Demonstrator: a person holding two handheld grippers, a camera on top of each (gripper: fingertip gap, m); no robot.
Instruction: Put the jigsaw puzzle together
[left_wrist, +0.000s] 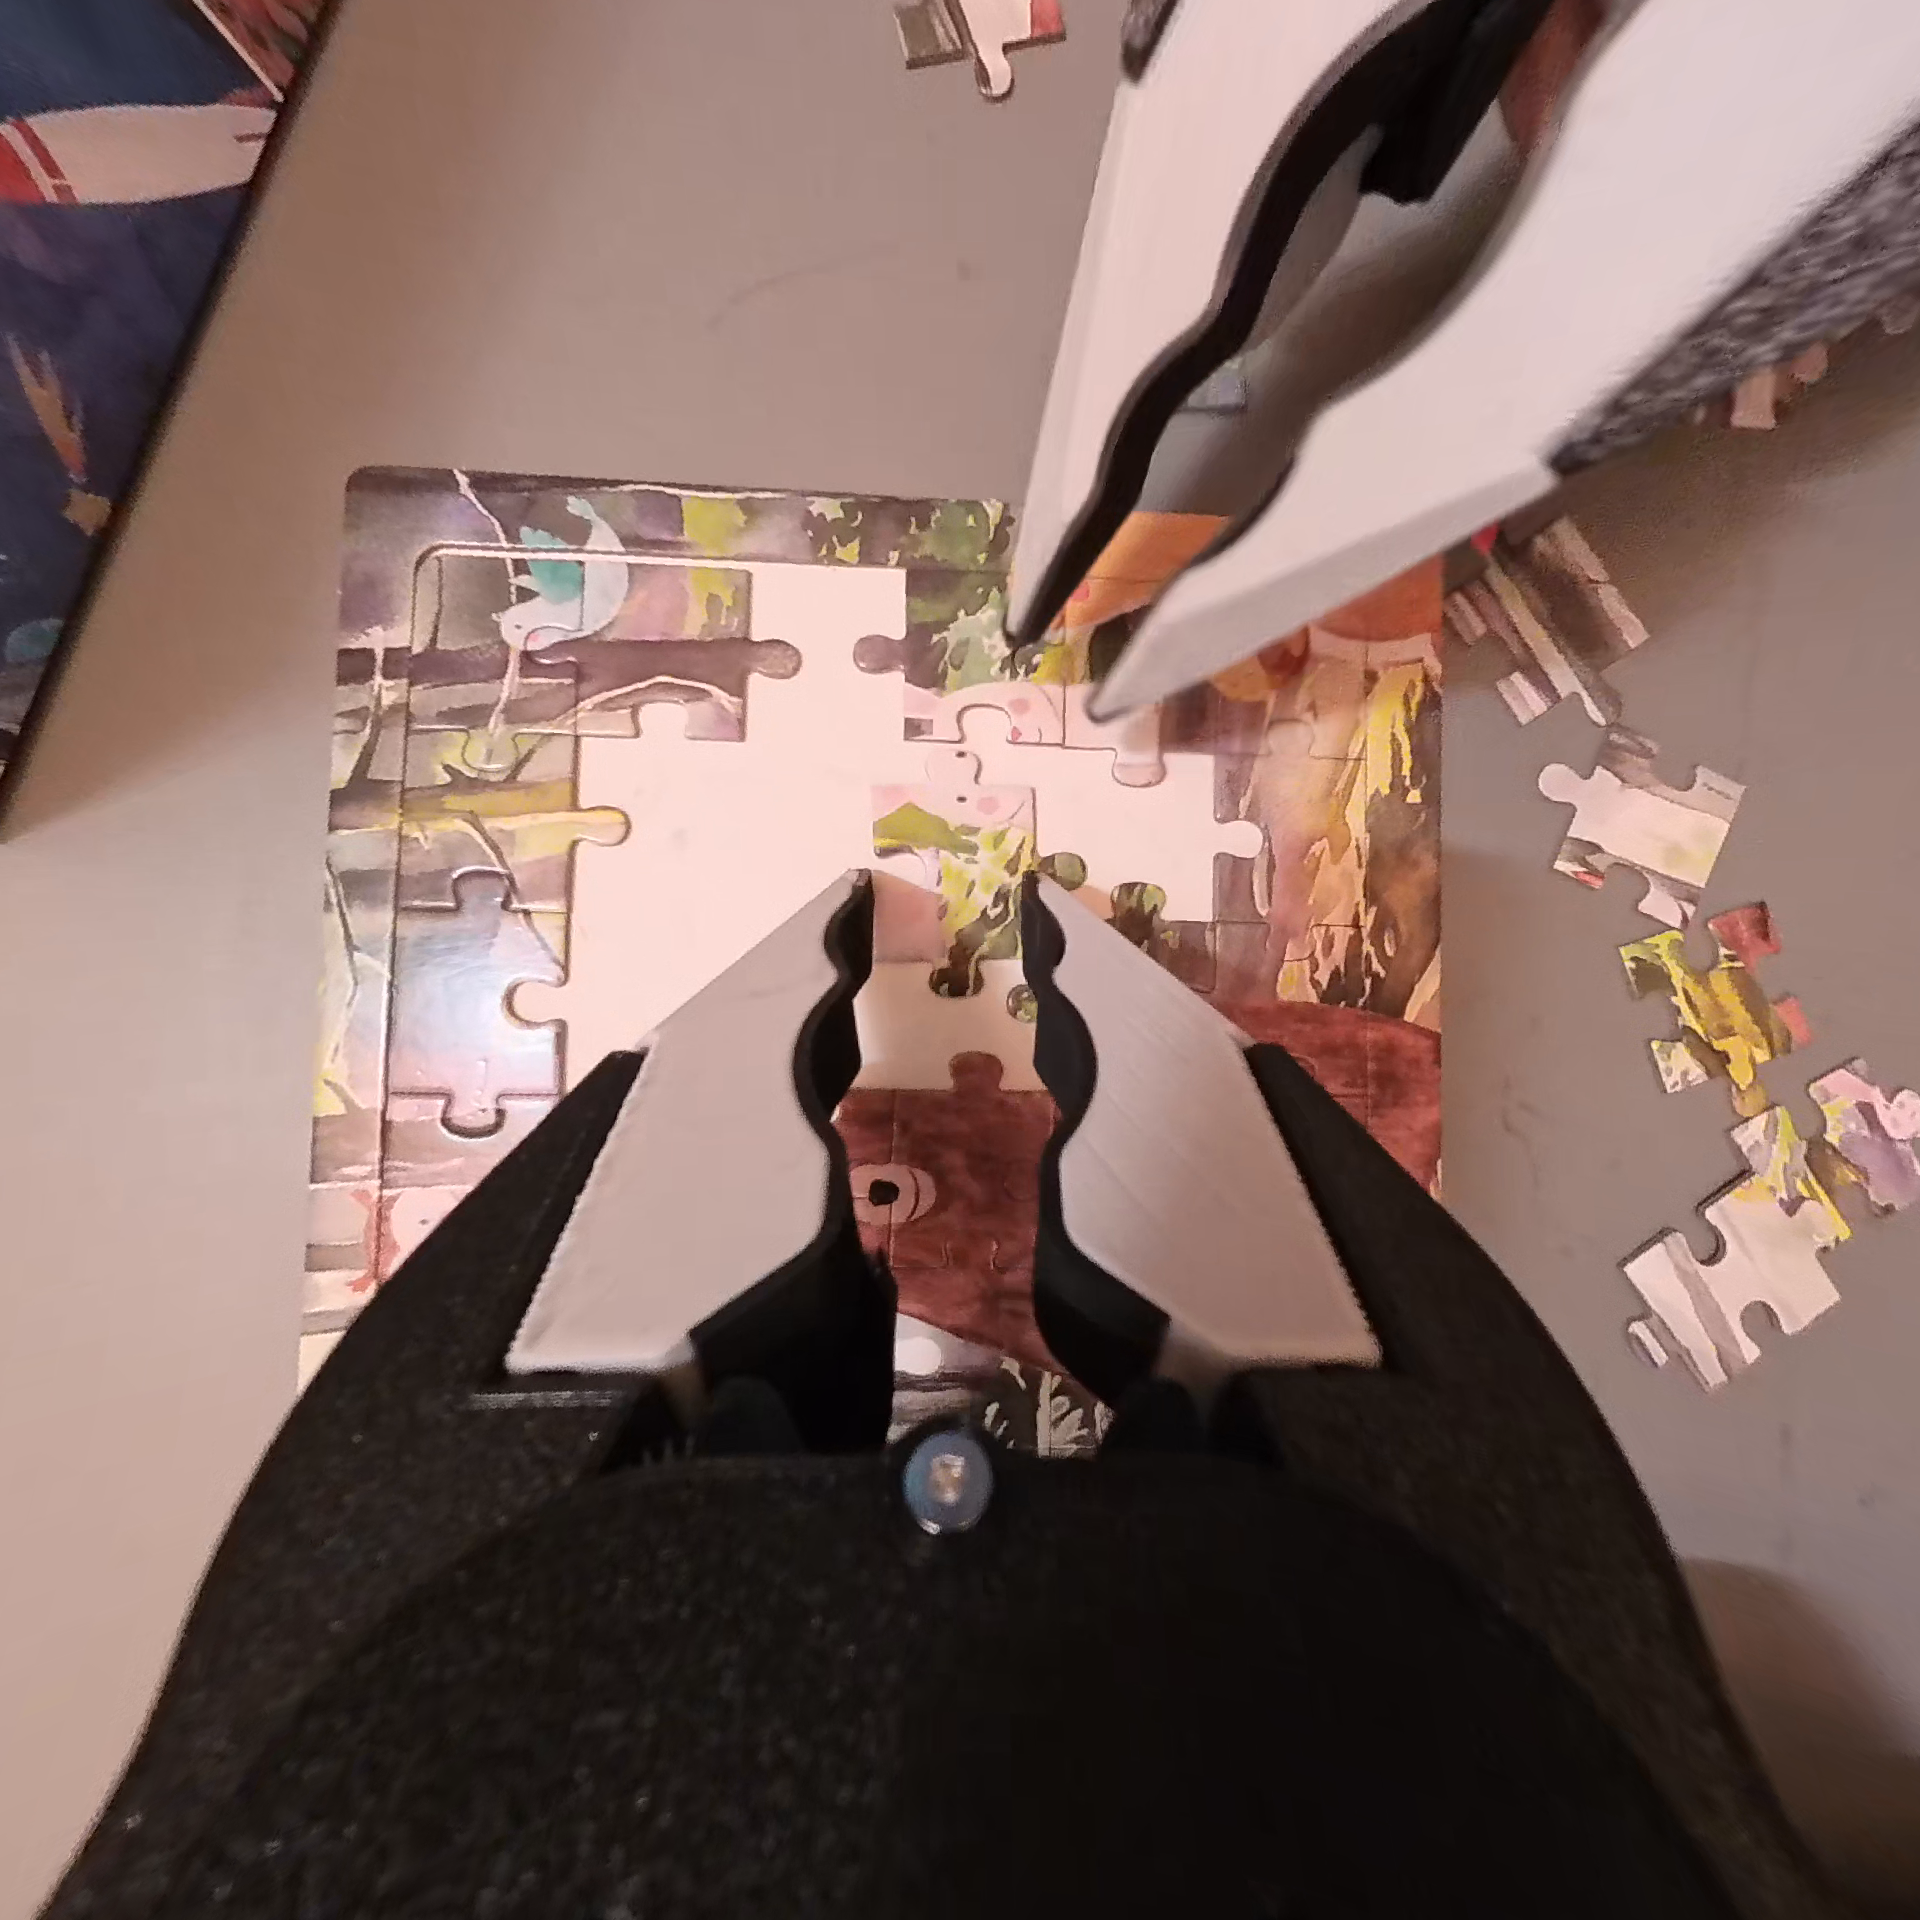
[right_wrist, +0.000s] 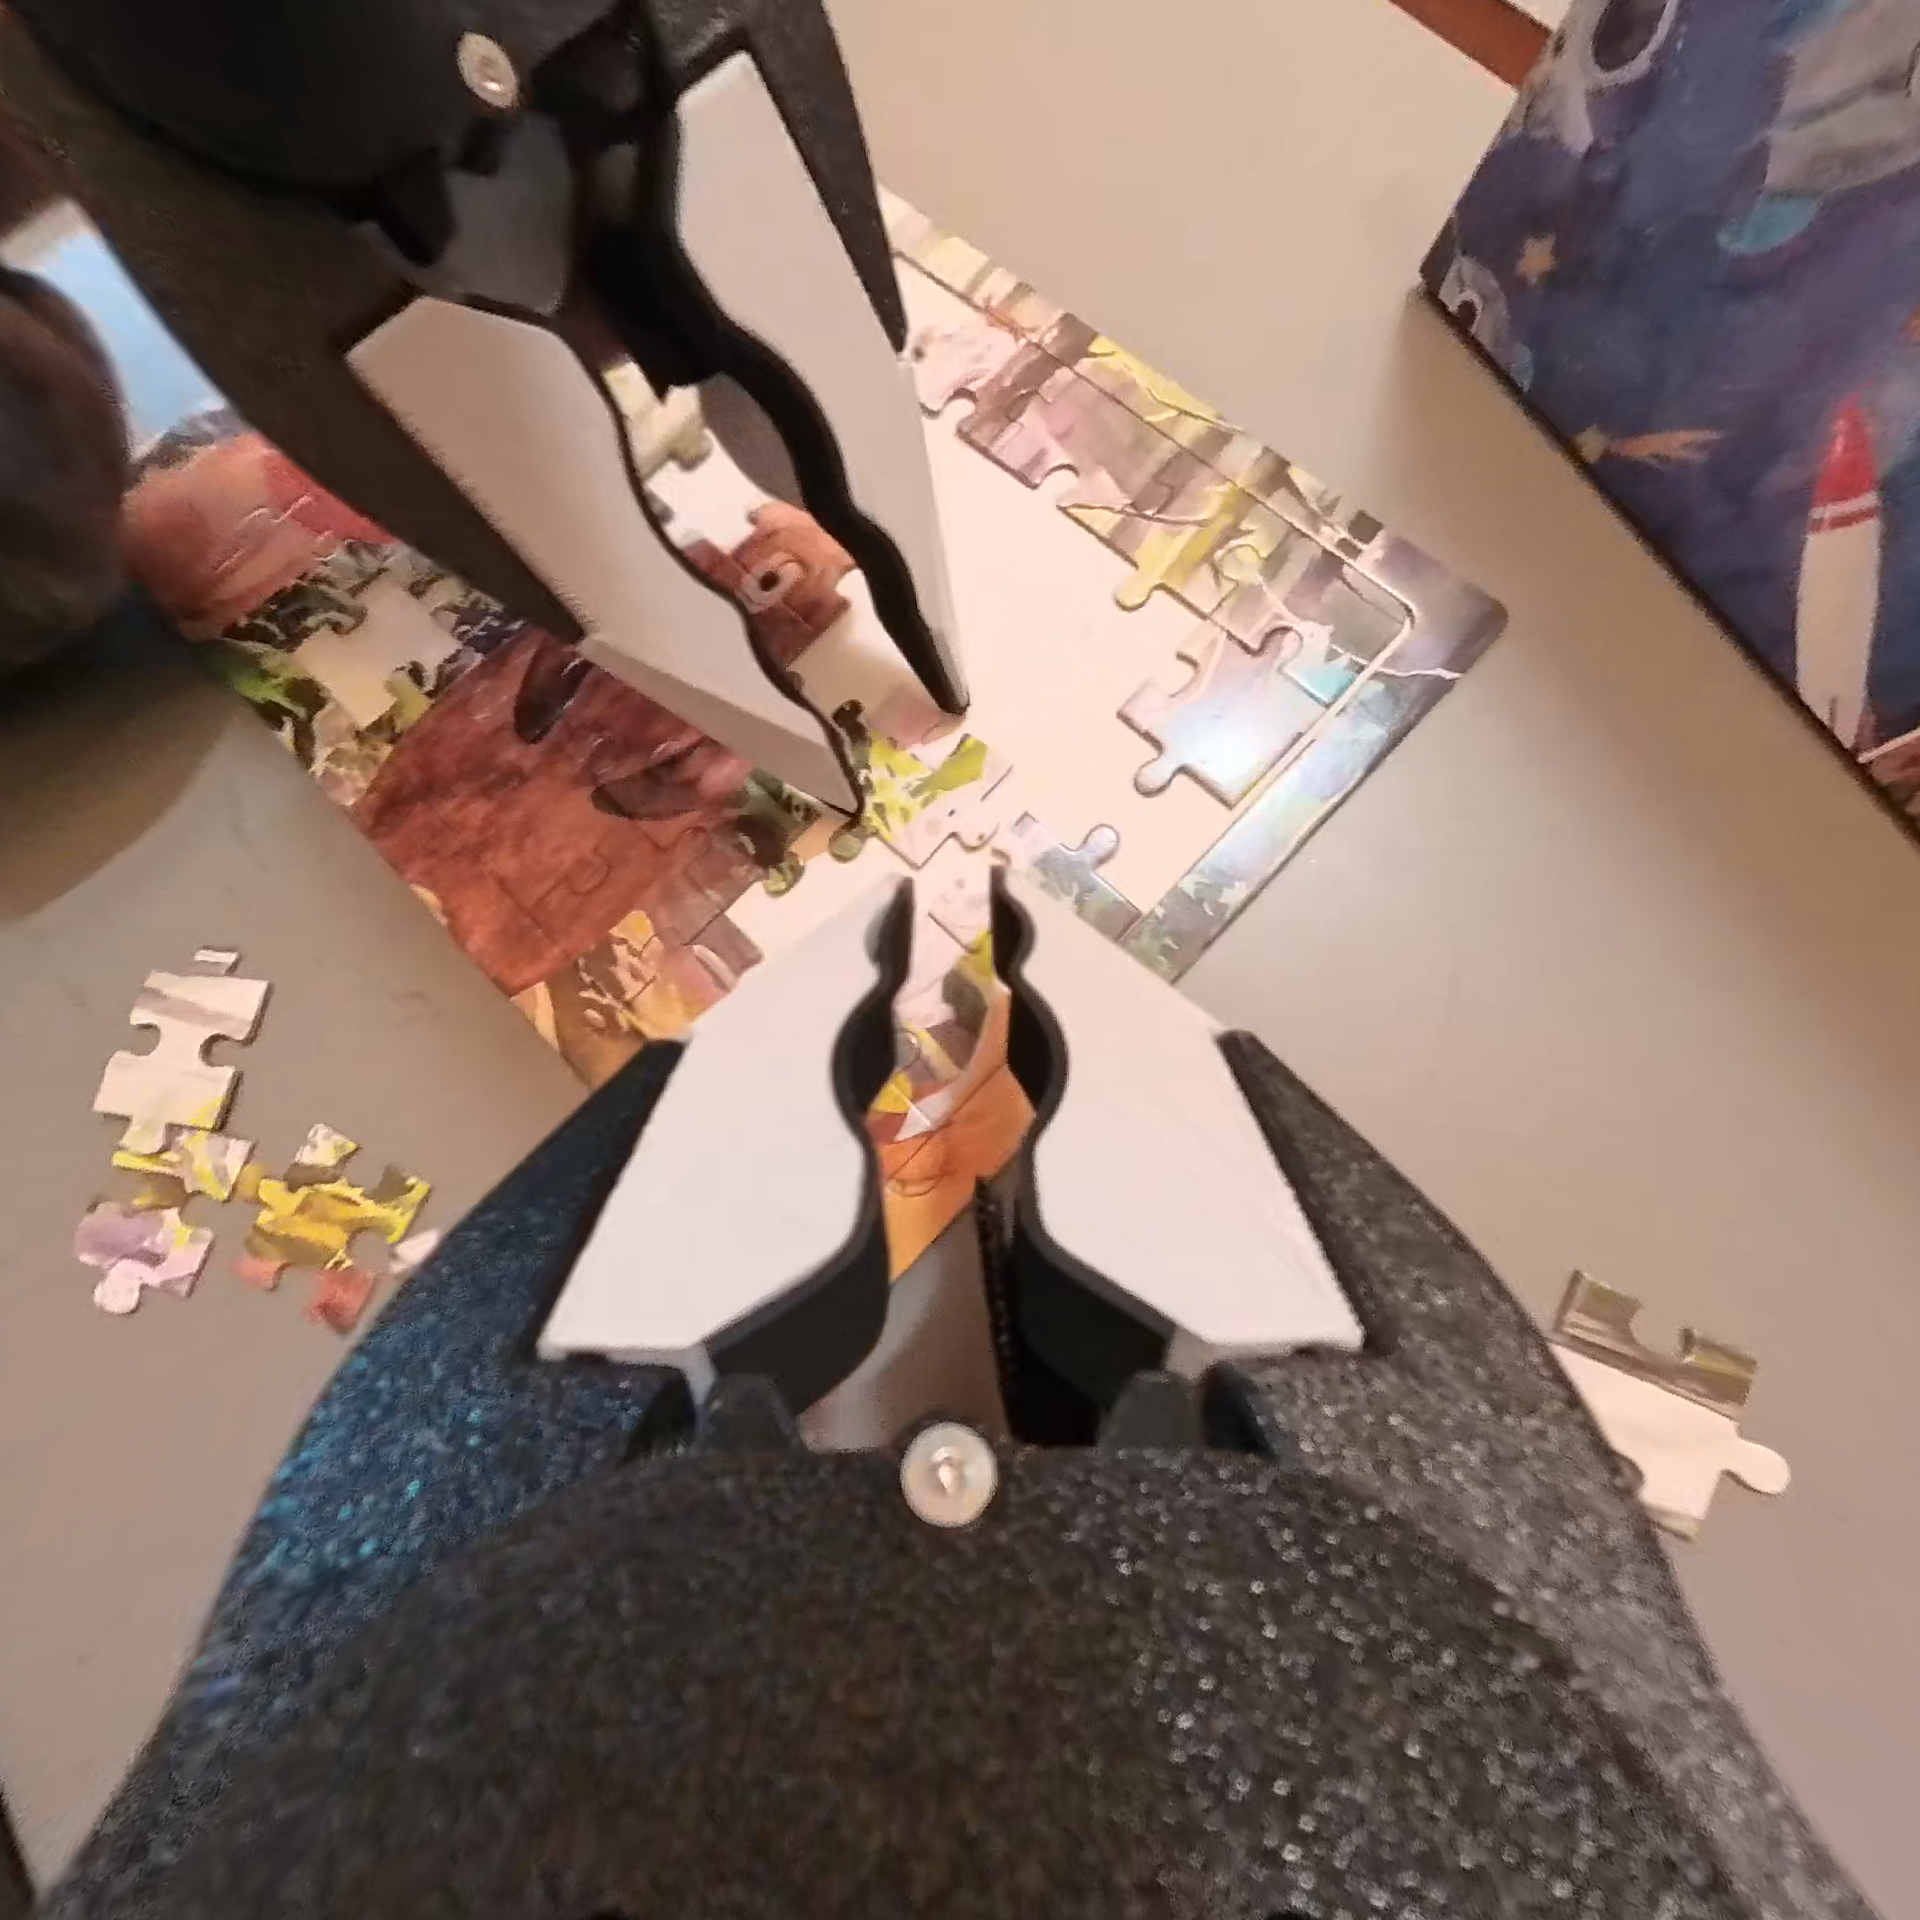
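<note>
Left gripper (left_wrist: 945, 883) and right gripper (right_wrist: 951, 878) both point downward, tips close together, jaws slightly parted

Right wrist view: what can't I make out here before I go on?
- Whether the right tool pinches anything: its tips are blurred and hide the spot beneath.
- The brown bear area of the cardboard jigsaw puzzle: the left tool covers it.
- The white-backed loose piece: partly behind the right tool's body.
- The dark blue rocket-print box: cut off by the right edge.

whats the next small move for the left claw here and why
Probably lower the open left claw to press the loose green-and-pink puzzle piece beneath its tips flat into the white gap of the cardboard puzzle tray; the piece looks unseated, and the right claw hovers close by.
</note>
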